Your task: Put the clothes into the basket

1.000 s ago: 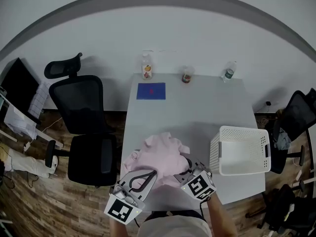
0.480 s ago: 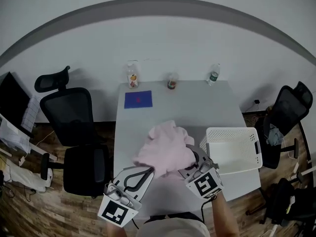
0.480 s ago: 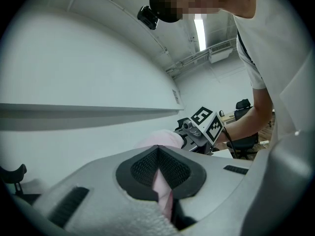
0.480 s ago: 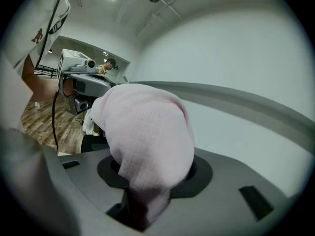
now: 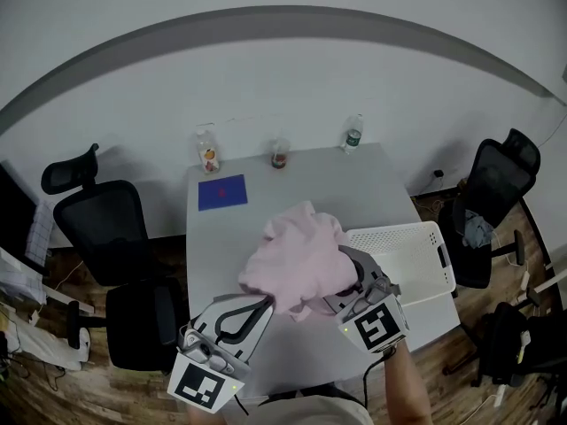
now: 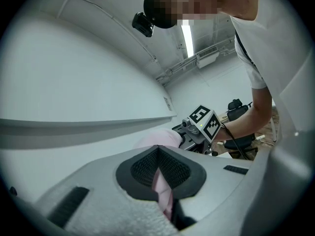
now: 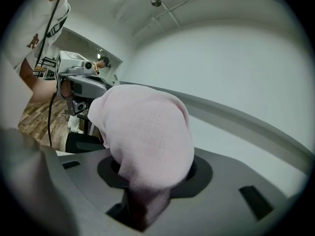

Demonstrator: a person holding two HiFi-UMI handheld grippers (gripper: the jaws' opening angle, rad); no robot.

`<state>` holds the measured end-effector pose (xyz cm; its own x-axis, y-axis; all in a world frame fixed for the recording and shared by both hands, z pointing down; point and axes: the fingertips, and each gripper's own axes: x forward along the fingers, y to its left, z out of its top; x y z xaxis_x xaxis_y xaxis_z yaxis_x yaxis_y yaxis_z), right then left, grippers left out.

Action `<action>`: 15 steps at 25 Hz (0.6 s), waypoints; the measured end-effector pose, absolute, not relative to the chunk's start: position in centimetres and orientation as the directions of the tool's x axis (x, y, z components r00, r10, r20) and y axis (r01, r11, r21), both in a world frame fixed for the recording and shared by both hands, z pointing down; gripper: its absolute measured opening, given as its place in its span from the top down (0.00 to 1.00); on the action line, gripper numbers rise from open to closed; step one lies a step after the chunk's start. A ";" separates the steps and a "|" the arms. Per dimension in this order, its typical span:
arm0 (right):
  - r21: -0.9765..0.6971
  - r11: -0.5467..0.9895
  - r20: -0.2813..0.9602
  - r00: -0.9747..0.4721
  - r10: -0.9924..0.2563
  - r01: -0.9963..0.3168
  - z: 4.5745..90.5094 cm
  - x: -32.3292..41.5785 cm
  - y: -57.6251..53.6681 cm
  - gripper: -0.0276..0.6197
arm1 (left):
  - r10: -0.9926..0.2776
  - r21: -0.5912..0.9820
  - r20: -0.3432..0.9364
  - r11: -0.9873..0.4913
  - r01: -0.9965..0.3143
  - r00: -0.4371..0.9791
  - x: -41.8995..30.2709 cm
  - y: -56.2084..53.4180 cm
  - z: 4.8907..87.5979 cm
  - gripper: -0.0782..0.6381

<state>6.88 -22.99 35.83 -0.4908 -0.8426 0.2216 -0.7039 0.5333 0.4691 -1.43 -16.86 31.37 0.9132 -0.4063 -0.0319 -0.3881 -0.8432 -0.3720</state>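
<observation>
1. The left gripper [image 5: 264,305] was shut on a thin fold of the pink garment [image 5: 297,255].
2. The right gripper [image 5: 342,292] was clamped on a thicker bunch of it.
3. The garment hung between them over the table [image 5: 266,212], just beside the white basket [image 5: 394,229].

Garment [image 5: 297,259], centre frame: plain pale pink; basket [image 5: 399,231], right: white, lattice-walled; mat [image 5: 221,191], upper left: blue; table [image 5: 372,184]: pale grey; floor [image 5: 53,388]: brown wood-grain; left gripper [image 5: 266,302] and right gripper [image 5: 339,292]: grey, cubes patterned in black-and-white squares.
</observation>
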 end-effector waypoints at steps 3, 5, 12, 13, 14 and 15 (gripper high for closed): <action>0.483 0.500 0.184 -0.474 -0.861 -0.719 34.0 8.4 -22.8 0.69 | -0.384 -0.396 -0.049 -0.840 -0.371 0.922 -0.1 -16.7 30.4 0.88; 0.500 0.478 0.170 -0.459 -0.872 -0.722 32.9 9.6 -22.7 0.69 | -0.370 -0.405 -0.061 -0.840 -0.362 0.927 0.9 -16.7 29.8 0.88; 0.548 0.401 0.121 -0.405 -0.906 -0.734 29.1 14.0 -22.1 0.69 | -0.310 -0.442 -0.105 -0.836 -0.324 0.945 4.8 -16.3 27.1 0.88; 0.556 0.389 0.113 -0.397 -0.911 -0.735 28.6 14.6 -21.9 0.69 | -0.300 -0.446 -0.111 -0.837 -0.317 0.947 5.3 -16.2 26.8 0.88; 0.564 0.377 0.106 -0.388 -0.915 -0.735 28.0 15.2 -21.8 0.69 | -0.290 -0.450 -0.117 -0.837 -0.311 0.950 5.9 -16.2 26.5 0.88; 0.570 0.365 0.100 -0.379 -0.920 -0.736 27.6 15.8 -21.6 0.69 | -0.279 -0.454 -0.123 -0.837 -0.305 0.952 6.4 -16.1 26.2 0.88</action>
